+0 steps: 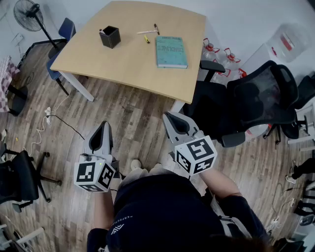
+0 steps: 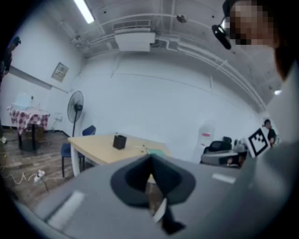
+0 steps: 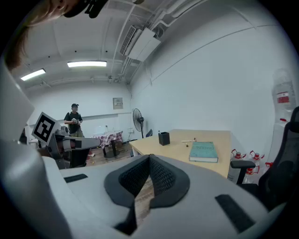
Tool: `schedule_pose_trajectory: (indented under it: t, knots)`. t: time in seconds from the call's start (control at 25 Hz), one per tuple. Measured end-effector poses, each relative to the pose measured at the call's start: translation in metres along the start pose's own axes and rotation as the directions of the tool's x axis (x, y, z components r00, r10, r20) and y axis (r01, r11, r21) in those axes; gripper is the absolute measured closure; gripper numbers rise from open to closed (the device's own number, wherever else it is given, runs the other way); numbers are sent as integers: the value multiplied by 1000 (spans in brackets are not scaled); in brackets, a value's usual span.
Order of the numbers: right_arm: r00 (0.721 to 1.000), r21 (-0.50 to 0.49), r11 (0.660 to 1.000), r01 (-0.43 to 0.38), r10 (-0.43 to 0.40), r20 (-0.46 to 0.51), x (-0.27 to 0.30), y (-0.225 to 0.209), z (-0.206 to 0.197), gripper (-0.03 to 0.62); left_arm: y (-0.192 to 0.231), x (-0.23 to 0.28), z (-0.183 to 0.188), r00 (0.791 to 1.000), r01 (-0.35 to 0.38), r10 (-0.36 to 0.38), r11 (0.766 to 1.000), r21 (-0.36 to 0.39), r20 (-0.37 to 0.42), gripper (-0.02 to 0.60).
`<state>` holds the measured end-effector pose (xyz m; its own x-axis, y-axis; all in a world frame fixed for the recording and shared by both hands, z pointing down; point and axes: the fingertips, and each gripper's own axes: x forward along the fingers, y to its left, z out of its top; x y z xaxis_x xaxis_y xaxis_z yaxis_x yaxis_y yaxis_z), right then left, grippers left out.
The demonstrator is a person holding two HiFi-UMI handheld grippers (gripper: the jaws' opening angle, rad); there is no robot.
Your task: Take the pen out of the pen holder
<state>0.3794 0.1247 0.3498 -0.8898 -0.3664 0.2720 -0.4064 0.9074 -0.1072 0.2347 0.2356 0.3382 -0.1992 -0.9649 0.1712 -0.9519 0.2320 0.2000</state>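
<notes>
The black pen holder [image 1: 110, 37] stands on the far left part of the wooden table [image 1: 128, 64], with a small tip poking up at its rim. Three pens [image 1: 147, 32] lie loose on the table just right of it. Both grippers hang over the wood floor near my body, well short of the table. The left gripper [image 1: 105, 125] is shut and empty, and so is the right gripper [image 1: 171, 117]. The left gripper view shows its jaws [image 2: 150, 158] pressed together, with the holder [image 2: 119, 141] far ahead. In the right gripper view the jaws [image 3: 150, 158] meet too, the holder [image 3: 163, 138] distant.
A teal book [image 1: 171, 51] lies on the table's right side. A black office chair [image 1: 251, 103] stands right of the table, with water bottles [image 1: 221, 54] behind it. A blue chair [image 1: 66, 29], a fan [image 1: 29, 12], a floor cable [image 1: 54, 118] and another black chair [image 1: 19, 177] are on the left.
</notes>
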Motion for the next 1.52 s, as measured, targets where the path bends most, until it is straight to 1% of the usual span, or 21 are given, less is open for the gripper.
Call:
schedule_pose_trajectory:
  t: [0.12,0.24,0.32,0.4,0.48,0.64,0.76,0.88,1.0,1.12,1.2,1.24,1.32,1.36,1.52]
  knots:
    - [1000,23,1000,-20,19,7,-4,-2,-1,599,-9,-1,0,1000,7,-7,1000,-3,9,578]
    - [999,48,998,-48,47,7,-9,-2,-5,597,-20,-1,-2,999,36,-36,999,-12,15,578]
    - [997,48,996,-72,72,-1,-11,0,-8,599,-28,-2,-3,997,69,-69,997,-44,18,578]
    - [995,35,995,-94,94,-15,-11,1,-12,597,-34,-5,-4,995,99,-96,990,-98,32,578]
    - [993,24,994,-111,112,-29,-8,2,-16,598,-36,-7,-5,994,106,-102,987,-122,38,578]
    - [987,31,988,-151,152,-51,-5,11,-22,597,-34,-10,-11,995,103,-103,990,-100,5,583]
    - [986,13,988,-157,157,-60,5,17,-21,597,-26,-9,-11,995,98,-98,992,-81,8,583]
    - [984,10,985,-170,170,-58,18,22,-19,597,-11,-2,-12,997,82,-81,994,-66,18,580]
    - [984,11,986,-164,164,-66,39,22,-16,597,6,11,-10,995,104,-102,991,-83,21,580]
    - [985,20,987,-157,158,-71,69,25,-6,597,31,23,5,990,131,-125,986,-104,66,578]
    - [983,4,986,-167,166,-77,91,33,1,597,52,28,16,988,133,-122,985,-114,96,578]
    - [982,-12,985,-170,169,-83,103,38,4,597,64,32,19,988,127,-116,986,-111,100,578]
    - [981,-36,984,-172,168,-97,129,44,9,597,88,41,22,991,111,-104,990,-91,82,578]
    - [981,-32,985,-171,167,-101,142,47,11,597,100,46,23,993,104,-99,991,-81,68,578]
    - [981,29,984,-175,176,-85,189,59,27,597,142,65,30,997,79,-77,994,-69,30,578]
